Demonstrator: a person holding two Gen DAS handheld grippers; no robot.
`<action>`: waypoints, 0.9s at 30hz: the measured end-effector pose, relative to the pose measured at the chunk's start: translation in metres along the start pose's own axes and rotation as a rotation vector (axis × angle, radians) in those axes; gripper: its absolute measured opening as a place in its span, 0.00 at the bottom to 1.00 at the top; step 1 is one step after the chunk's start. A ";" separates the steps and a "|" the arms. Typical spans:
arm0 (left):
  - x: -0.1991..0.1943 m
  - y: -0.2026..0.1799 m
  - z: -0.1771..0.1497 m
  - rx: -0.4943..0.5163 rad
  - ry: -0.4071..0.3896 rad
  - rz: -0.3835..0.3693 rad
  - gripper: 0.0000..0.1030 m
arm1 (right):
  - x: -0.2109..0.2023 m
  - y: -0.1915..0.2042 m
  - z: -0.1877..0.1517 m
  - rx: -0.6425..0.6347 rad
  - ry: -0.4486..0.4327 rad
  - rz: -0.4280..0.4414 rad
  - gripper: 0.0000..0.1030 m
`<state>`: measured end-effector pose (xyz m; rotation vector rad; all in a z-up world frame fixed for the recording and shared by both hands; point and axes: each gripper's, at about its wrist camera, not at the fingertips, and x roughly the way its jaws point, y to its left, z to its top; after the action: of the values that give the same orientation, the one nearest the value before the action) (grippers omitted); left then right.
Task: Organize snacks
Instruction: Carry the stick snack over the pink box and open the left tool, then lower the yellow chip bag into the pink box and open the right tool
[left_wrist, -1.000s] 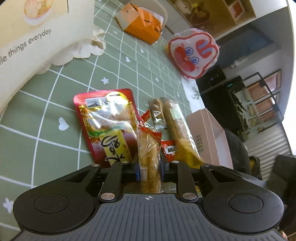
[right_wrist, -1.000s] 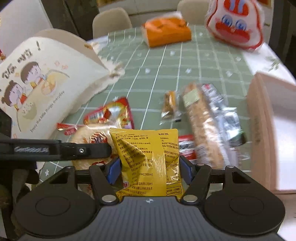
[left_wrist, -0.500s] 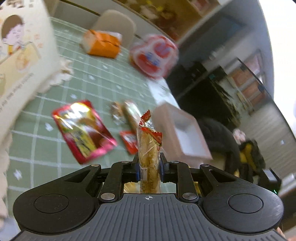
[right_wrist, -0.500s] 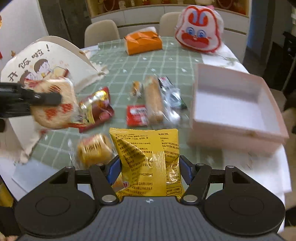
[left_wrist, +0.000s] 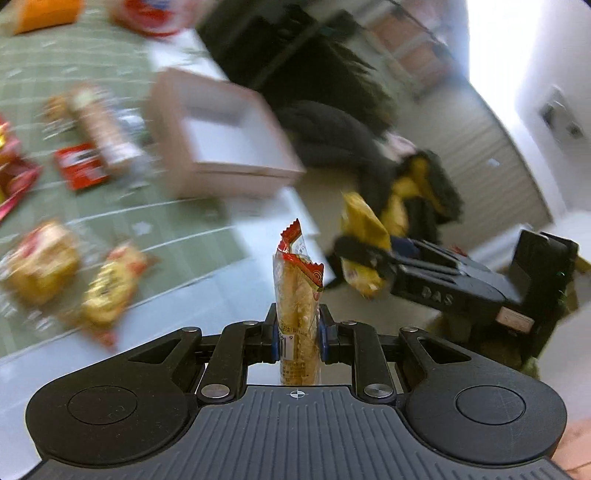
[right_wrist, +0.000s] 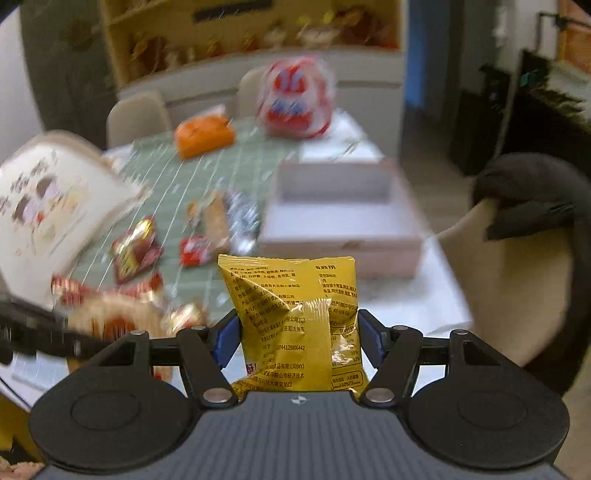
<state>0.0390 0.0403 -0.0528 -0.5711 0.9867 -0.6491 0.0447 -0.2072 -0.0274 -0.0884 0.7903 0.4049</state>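
My left gripper (left_wrist: 297, 338) is shut on a narrow clear-wrapped biscuit pack (left_wrist: 297, 295) with a red top, held upright off the table's near edge. My right gripper (right_wrist: 298, 339) is shut on a yellow snack packet (right_wrist: 295, 325); that packet also shows in the left wrist view (left_wrist: 362, 240), to the right and beyond the table edge. An open pink box (right_wrist: 343, 218) sits on the table's right side, also in the left wrist view (left_wrist: 221, 147). Loose snacks lie on the green grid cloth: a long bread pack (right_wrist: 218, 221), a red packet (right_wrist: 194, 251), a red pouch (right_wrist: 135, 251).
A printed paper bag (right_wrist: 48, 203) stands at the left. An orange pack (right_wrist: 203, 134) and a red-and-white rabbit bag (right_wrist: 295, 98) sit at the far end. A chair with a dark cloth (right_wrist: 517, 266) is at the right. Both views are motion-blurred.
Both grippers have pulled back and up from the table with their snacks. The left view has swung right, past the pink box to the table edge and the right gripper.
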 end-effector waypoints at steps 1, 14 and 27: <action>0.000 -0.007 0.010 0.014 -0.001 -0.031 0.22 | -0.010 -0.005 0.005 0.011 -0.032 -0.017 0.64; 0.061 0.005 0.179 -0.049 -0.202 0.074 0.22 | -0.055 -0.039 0.041 0.138 -0.256 -0.108 0.64; 0.124 0.085 0.194 -0.022 -0.151 0.169 0.30 | 0.033 -0.055 0.032 0.240 -0.056 -0.171 0.64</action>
<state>0.2801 0.0360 -0.0971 -0.5418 0.8901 -0.4385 0.1083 -0.2404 -0.0326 0.0789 0.7642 0.1486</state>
